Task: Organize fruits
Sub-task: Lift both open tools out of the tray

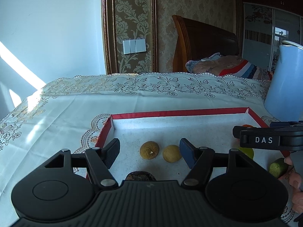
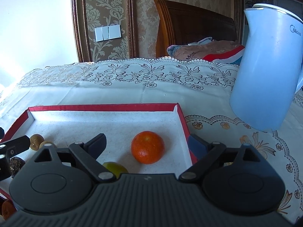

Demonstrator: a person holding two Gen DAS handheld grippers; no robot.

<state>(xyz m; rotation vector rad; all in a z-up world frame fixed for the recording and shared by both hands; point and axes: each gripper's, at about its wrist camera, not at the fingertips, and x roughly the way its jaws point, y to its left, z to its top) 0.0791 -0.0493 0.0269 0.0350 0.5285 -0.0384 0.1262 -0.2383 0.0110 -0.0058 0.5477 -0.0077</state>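
A blue kettle stands on the lace tablecloth, seemingly upright.

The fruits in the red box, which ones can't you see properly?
- Dark wrinkled fruit, left wrist view: lower part hidden behind the black left gripper.
- Green-yellow round fruit, right wrist view: mostly hidden behind the black right gripper.
- Green fuzzy fruit, left wrist view: partly hidden by the person's fingers.
- Small brown fruit, right wrist view: cut off by the left edge.
- Pale blue plastic kettle: handle cut off at the right edge.
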